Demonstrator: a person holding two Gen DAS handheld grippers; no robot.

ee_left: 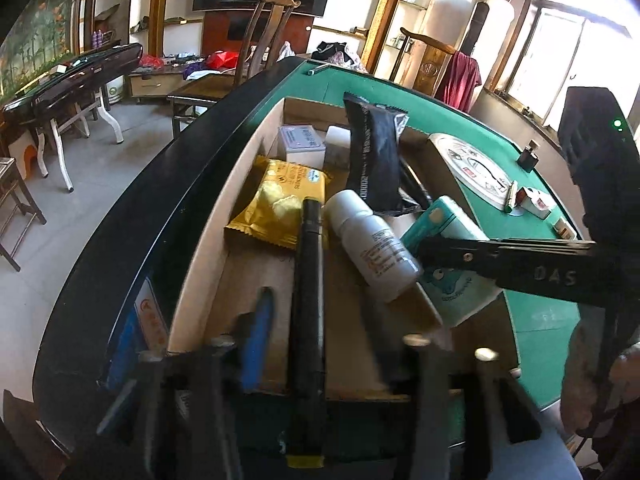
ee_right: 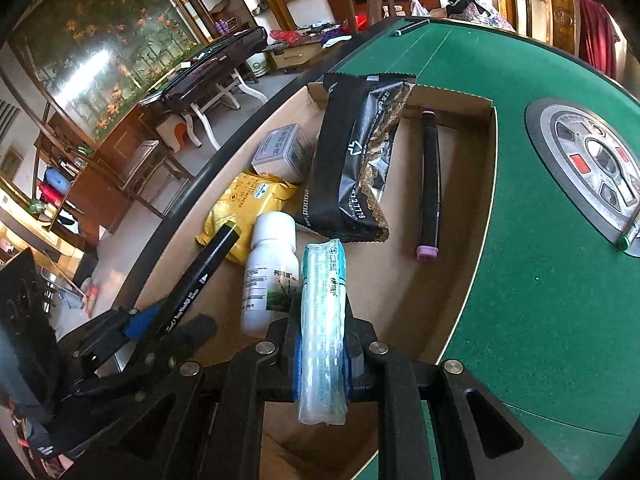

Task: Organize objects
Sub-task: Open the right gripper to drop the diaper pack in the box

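A cardboard box (ee_left: pixel 224 220) (ee_right: pixel 480 208) sits on the green table (ee_right: pixel 540 320). My left gripper (ee_left: pixel 316 312) (ee_right: pixel 168 326) stands open over the box's near end. A black marker (ee_left: pixel 308 280) (ee_right: pixel 200 276) lies loose between its fingers, its far end resting on a yellow snack pack (ee_left: pixel 276 204) (ee_right: pixel 244 208). My right gripper (ee_right: pixel 322 320) (ee_left: pixel 440 248) is shut on a teal and white tissue pack (ee_right: pixel 324 320) (ee_left: pixel 452 280), held just over the box beside a white bottle (ee_left: pixel 372 248) (ee_right: pixel 272 276).
The box also holds a black packet (ee_right: pixel 352 160), a small grey box (ee_right: pixel 282 152) and a purple-capped marker (ee_right: pixel 430 184). A round metal panel (ee_right: pixel 592 168) is set in the table's middle. Small items (ee_left: pixel 534 200) lie to the right, a pen (ee_right: pixel 412 26) at the far edge.
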